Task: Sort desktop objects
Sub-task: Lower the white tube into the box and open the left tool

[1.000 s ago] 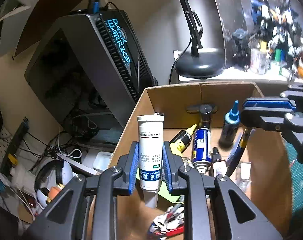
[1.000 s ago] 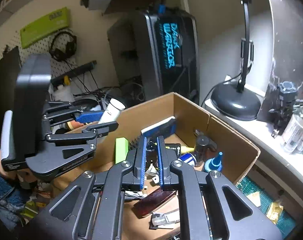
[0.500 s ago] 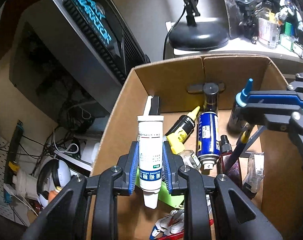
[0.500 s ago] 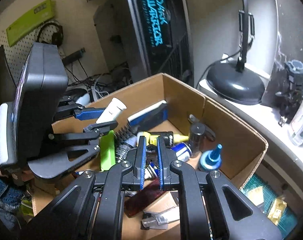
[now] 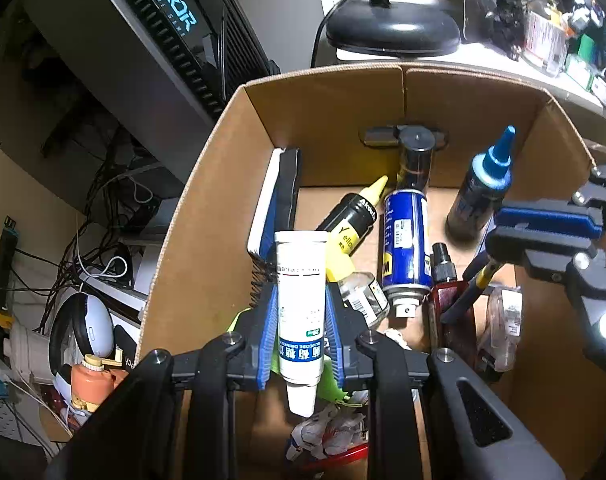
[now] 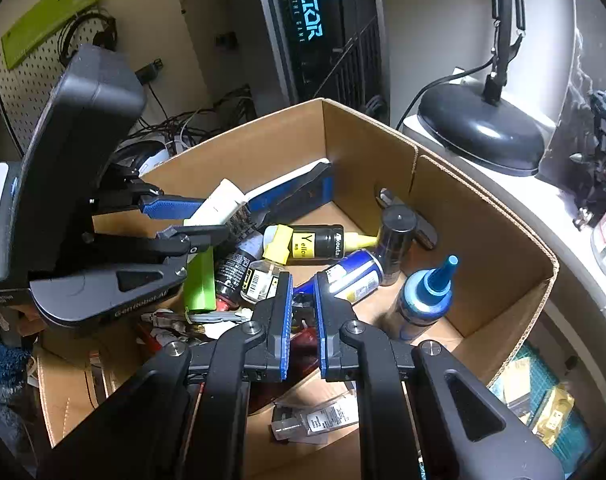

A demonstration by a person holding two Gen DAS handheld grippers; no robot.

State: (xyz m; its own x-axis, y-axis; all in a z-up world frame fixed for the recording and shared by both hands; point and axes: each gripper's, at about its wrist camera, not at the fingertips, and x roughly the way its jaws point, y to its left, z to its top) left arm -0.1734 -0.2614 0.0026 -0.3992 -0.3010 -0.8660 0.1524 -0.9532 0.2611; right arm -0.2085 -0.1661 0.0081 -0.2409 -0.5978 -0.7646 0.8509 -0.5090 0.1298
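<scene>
My left gripper (image 5: 301, 296) is shut on a white tube with a blue label (image 5: 301, 280), held upright over the left side of an open cardboard box (image 5: 323, 76). The right wrist view shows that gripper (image 6: 211, 218) and tube (image 6: 223, 196) just above the box's contents. My right gripper (image 6: 303, 280) hangs over the box's middle with its jaws nearly together. A dark blue pen with a yellow band (image 5: 469, 290) slants down from its fingertips (image 5: 503, 236), so it looks shut on that pen.
Inside the box lie a blue spray can (image 5: 405, 248), a yellow-tipped ink bottle (image 5: 353, 220), a blue-capped bottle (image 5: 479, 192), a green block (image 6: 199, 280) and a notebook (image 5: 277, 196). A black lamp base (image 5: 391, 28) and a computer tower (image 5: 151, 32) stand behind it.
Both grippers have sunk toward the box and tipped further down, so its contents fill more of each view. The tube stays gripped.
</scene>
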